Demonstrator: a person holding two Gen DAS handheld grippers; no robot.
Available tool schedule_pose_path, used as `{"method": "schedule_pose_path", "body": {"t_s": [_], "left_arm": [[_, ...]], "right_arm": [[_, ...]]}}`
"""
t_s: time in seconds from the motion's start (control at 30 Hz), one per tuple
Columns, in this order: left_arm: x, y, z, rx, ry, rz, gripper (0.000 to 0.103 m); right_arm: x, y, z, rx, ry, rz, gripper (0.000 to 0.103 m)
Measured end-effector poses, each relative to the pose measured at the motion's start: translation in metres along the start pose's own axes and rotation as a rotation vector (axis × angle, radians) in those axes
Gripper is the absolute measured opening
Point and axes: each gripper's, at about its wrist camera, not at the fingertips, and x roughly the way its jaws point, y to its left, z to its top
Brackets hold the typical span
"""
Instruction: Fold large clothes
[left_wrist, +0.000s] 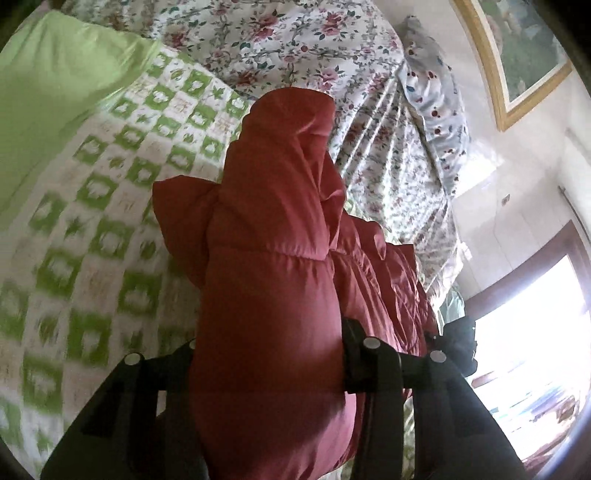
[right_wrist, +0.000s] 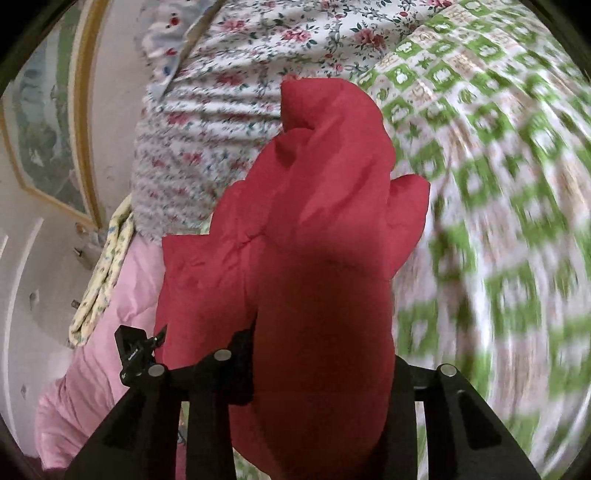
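Covering the bed, a green-and-white checked quilt (left_wrist: 92, 229) lies left of the puffy red quilted jacket (left_wrist: 273, 258), a rose-print floral sheet (left_wrist: 295, 40) beyond it and a gold-framed picture (left_wrist: 517, 55) on the wall right of it. Both the left gripper (left_wrist: 269, 369) and right gripper (right_wrist: 321, 373) are clamped partway closed on the jacket's padded folds, holding it above the quilt. No writing is readable.

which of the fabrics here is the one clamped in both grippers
The red puffy jacket: its quilted padding bulges between the fingers of the left gripper and right gripper. The green checked bedspread and rose-print quilt lie underneath, ungripped.
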Motion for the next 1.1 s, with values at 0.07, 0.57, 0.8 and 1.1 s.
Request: {"method": "schedule_pose_path", "body": {"t_s": [0.07,0.57,0.8,1.1], "left_arm": [[-0.01,0.001,-0.016,-0.011,0.005,0.003,0.04],[0.0,0.029,-0.064,-0.061,-0.025,0.218,0.055],[0.0,0.017,-0.067,0.013,-0.06,0.382,0.077],[-0.05,-0.017,-0.073,0.126,-0.167,0.574,0.082]], "right_arm": [[-0.006,-0.001,-0.017,0.009,0.006,-0.001,0.036],[-0.001,-0.035,-0.056,0.05,-0.039,-0.08,0.055],[0.001,-0.041,-0.059,0.048,-0.062,-0.105,0.063],[0.003,-0.038,-0.059,0.045,-0.077,-0.138,0.067]]}}
